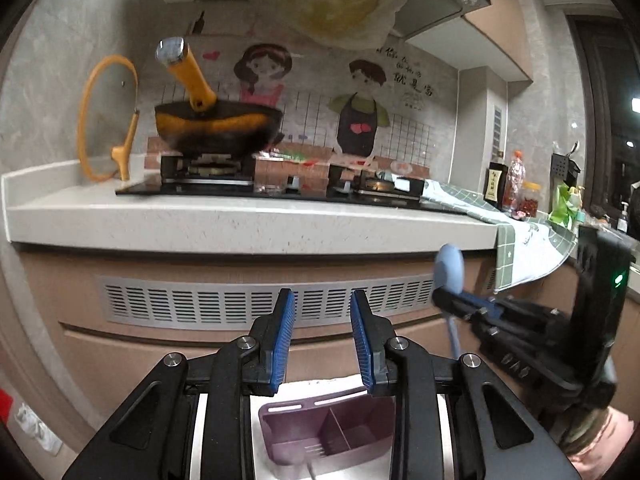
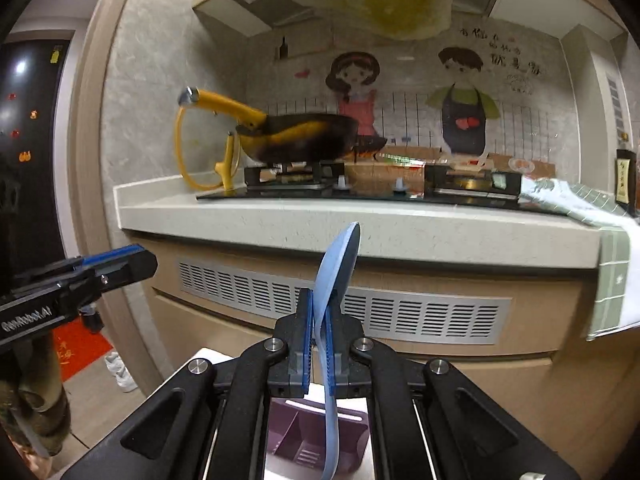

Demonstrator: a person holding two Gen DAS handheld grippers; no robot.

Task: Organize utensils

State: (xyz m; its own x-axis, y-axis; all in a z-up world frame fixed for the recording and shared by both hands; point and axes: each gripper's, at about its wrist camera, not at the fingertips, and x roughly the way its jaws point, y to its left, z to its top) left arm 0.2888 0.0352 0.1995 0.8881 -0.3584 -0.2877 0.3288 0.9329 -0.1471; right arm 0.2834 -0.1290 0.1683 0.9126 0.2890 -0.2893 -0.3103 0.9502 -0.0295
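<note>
Blue spoon (image 2: 338, 264) pinched in right gripper (image 2: 318, 344), above purple caddy (image 2: 316, 436) (fork (image 1: 314, 450) already inside). Left gripper (image 1: 322, 336) spread, empty. Next, probably: lower handle-first into a compartment.

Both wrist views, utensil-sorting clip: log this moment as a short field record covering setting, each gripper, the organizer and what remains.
setting: kitchen, countertop with a wok on the stove
right gripper: shut on the light blue spoon, bowl end up, handle hanging down
left gripper: open, nothing between its fingers
organizer: purple divided caddy below both grippers, a fork lying in it
spoon versus caddy: not yet in; it is held above the caddy
remaining: spoon into a compartment, likely next
</note>
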